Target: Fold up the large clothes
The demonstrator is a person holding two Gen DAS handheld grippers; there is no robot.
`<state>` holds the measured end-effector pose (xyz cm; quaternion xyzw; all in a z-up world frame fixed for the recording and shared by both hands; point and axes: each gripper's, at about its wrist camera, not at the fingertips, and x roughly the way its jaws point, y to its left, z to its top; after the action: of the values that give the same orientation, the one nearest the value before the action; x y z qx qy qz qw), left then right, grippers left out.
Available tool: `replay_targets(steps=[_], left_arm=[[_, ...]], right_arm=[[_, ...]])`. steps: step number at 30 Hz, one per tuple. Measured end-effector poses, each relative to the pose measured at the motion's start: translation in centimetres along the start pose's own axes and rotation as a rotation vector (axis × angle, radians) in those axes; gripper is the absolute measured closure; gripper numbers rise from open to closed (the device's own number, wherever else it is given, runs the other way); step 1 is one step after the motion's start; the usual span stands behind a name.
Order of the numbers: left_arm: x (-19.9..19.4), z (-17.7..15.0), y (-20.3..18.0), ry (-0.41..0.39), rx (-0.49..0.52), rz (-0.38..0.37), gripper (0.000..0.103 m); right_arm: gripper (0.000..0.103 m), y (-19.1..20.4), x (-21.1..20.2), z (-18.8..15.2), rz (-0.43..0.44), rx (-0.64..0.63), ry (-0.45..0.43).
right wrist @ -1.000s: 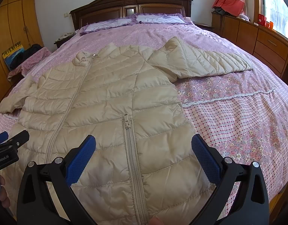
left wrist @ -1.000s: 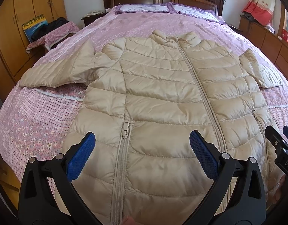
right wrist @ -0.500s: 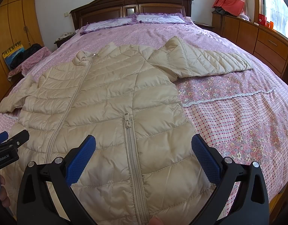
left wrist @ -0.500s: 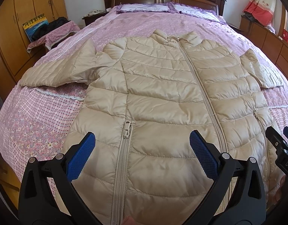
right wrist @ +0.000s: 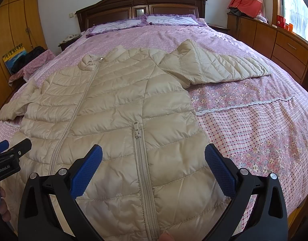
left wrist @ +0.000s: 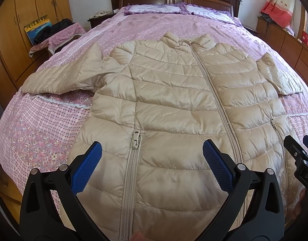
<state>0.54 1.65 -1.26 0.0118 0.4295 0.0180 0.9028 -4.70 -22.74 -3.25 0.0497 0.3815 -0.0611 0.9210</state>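
Observation:
A beige quilted puffer jacket (left wrist: 174,104) lies flat, front up and zipped, on the bed, with both sleeves spread out to the sides. It also shows in the right wrist view (right wrist: 117,108). My left gripper (left wrist: 151,160) is open and empty above the jacket's lower left panel, over a pocket zipper (left wrist: 135,138). My right gripper (right wrist: 154,160) is open and empty above the lower right panel, over the other pocket zipper (right wrist: 137,130). Each gripper shows at the edge of the other's view.
The bed (left wrist: 43,120) has a pink floral and checked cover, two pillows (left wrist: 160,9) and a dark wooden headboard (right wrist: 141,6). Wooden wardrobes (left wrist: 17,30) stand on the left. A low wooden dresser (right wrist: 284,42) runs along the right by the window.
Both grippers stay open and hardly move. The left wrist view has drifted slightly, so the jacket sits a little lower in frame.

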Motion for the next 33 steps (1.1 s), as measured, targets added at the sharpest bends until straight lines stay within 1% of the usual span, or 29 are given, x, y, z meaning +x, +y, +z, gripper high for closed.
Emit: replay_targets(steps=[22, 29, 33], left_arm=[[0.0, 0.3, -0.6, 0.012, 0.015, 0.005, 0.003], [0.5, 0.7, -0.8, 0.027, 0.017, 0.012, 0.003], [0.6, 1.2, -1.2, 0.036, 0.018, 0.001, 0.003]], right_arm=[[0.005, 0.0, 0.2, 0.1, 0.009, -0.001, 0.018], [0.005, -0.7, 0.6, 0.3, 0.013, 0.018, 0.031], [0.005, -1.4, 0.7, 0.8, 0.011, 0.038, 0.031]])
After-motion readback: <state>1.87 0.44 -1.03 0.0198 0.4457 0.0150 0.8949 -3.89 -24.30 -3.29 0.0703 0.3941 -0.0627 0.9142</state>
